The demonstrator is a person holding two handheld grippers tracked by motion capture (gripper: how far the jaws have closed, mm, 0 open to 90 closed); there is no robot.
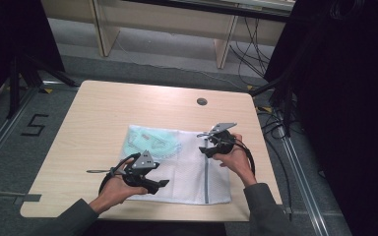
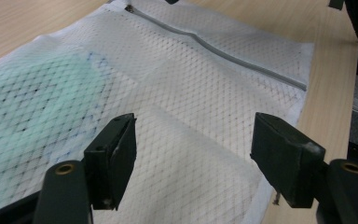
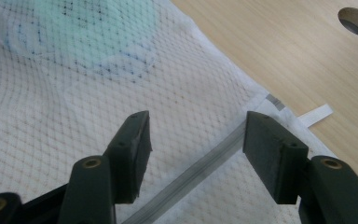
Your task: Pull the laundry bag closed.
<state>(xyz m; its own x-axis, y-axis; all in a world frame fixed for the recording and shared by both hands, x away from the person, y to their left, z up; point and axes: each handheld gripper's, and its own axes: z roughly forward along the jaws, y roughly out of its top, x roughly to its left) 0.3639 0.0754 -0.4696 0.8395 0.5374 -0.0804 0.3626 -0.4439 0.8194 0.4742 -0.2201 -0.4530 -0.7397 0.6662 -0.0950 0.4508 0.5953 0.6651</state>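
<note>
A white mesh laundry bag (image 1: pixel 187 167) lies flat on the wooden table (image 1: pixel 103 118), with a pale green garment (image 1: pixel 152 143) showing through its left part. A grey zipper (image 1: pixel 205 172) runs along its right side. My left gripper (image 1: pixel 165 183) hovers open over the bag's near left edge; its jaws frame bare mesh (image 2: pixel 191 140), with the zipper (image 2: pixel 223 53) beyond. My right gripper (image 1: pixel 203 150) is open above the zipper's far end; the zipper (image 3: pixel 200 170) passes between its jaws, and the green garment (image 3: pixel 93 32) lies farther off.
A round cable hole (image 1: pixel 202 102) sits in the table near its far edge, also seen as a hole (image 3: pixel 356 21) in the right gripper view. A white fabric tab (image 3: pixel 316 115) sticks out from the bag's corner. Cables and dark stands surround the table.
</note>
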